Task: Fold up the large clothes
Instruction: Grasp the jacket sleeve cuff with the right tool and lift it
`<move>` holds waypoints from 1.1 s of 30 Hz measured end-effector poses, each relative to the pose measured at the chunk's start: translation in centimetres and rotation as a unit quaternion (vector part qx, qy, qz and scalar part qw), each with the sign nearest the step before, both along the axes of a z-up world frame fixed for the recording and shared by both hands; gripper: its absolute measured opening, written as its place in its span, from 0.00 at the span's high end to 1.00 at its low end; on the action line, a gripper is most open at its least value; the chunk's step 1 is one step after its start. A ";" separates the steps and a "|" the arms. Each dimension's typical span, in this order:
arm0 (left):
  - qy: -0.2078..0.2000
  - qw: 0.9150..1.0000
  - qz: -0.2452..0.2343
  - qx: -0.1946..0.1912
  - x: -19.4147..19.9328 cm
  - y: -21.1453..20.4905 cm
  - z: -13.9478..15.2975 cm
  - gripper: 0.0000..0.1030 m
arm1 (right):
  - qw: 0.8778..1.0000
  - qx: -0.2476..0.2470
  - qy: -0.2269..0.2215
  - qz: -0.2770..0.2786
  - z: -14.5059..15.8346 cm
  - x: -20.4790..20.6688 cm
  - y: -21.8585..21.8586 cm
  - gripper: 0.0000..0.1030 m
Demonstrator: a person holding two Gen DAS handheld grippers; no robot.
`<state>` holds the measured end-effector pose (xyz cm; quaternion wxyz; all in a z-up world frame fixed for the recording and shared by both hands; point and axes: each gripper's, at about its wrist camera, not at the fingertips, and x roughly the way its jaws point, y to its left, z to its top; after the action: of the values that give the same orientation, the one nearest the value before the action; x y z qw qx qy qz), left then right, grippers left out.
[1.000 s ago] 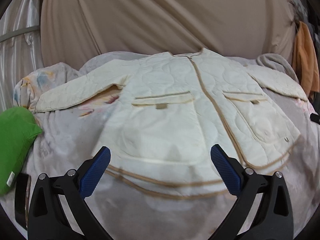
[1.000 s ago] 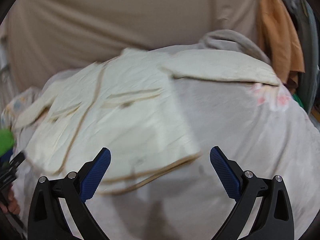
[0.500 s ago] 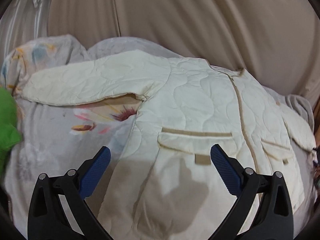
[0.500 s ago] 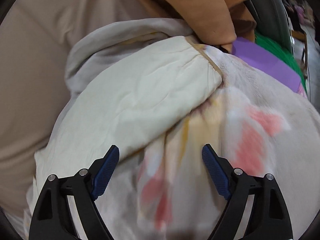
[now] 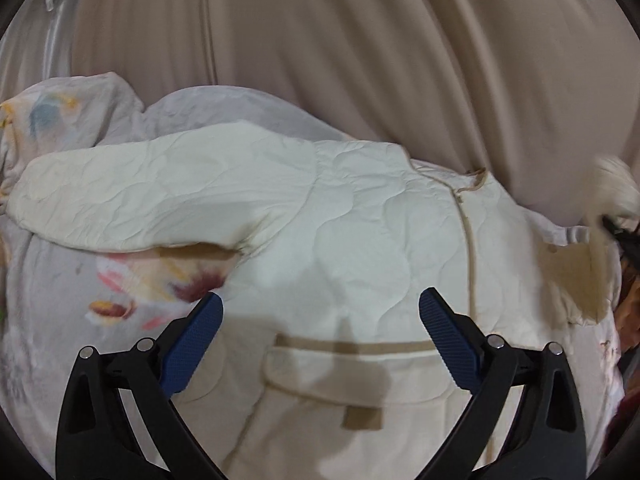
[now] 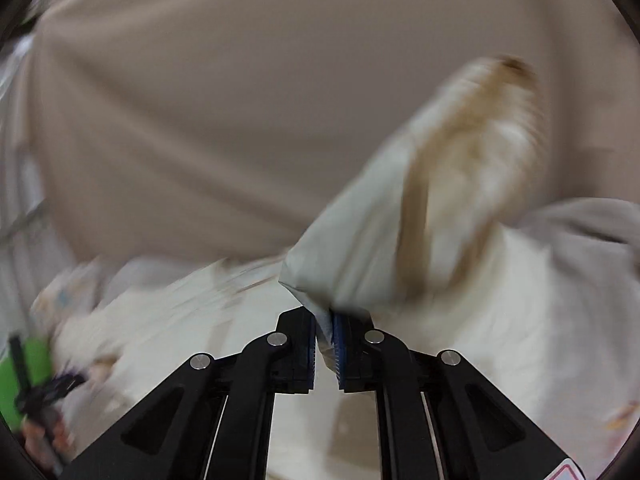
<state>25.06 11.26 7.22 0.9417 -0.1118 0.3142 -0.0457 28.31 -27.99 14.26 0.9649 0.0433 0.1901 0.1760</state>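
Observation:
A cream quilted jacket (image 5: pixel 360 248) with tan trim lies front up on a bed. Its left sleeve (image 5: pixel 160 196) stretches out to the left. My left gripper (image 5: pixel 320 320) is open and empty, hovering over the jacket's chest, above a pocket flap (image 5: pixel 344 356). My right gripper (image 6: pixel 325 340) is shut on the jacket's right sleeve (image 6: pixel 420 208) and holds it lifted off the bed; the view is blurred by motion. That lifted sleeve shows at the far right of the left wrist view (image 5: pixel 612 184).
A pale flowered blanket (image 5: pixel 132 292) covers the bed. A beige curtain (image 5: pixel 360 60) hangs behind it. A green cushion (image 6: pixel 28 376) lies at the left edge of the right wrist view, beside the other gripper.
My right gripper has shut on the right sleeve and lifted it, swinging left. My left gripper has moved forward over the jacket toward the left sleeve and armpit.

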 end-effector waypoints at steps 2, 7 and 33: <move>0.005 1.000 -0.022 -0.017 0.9 -0.9 0.1 0.06 | 0.998 -0.024 0.039 0.051 -2.8 2.4 5.7 0.84; 0.040 0.996 -0.065 -0.051 4.2 -2.8 -1.1 0.06 | 0.986 -0.098 0.098 0.089 -8.4 3.9 13.0 0.74; 0.081 0.993 -0.091 -0.012 14.9 -4.2 -4.6 0.93 | 0.977 0.033 0.137 -0.161 -7.9 7.1 -8.8 0.88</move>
<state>39.97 7.08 2.61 0.9038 -0.0974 0.3974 -0.1254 35.37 -36.78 6.31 0.9435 0.1284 0.3051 0.0167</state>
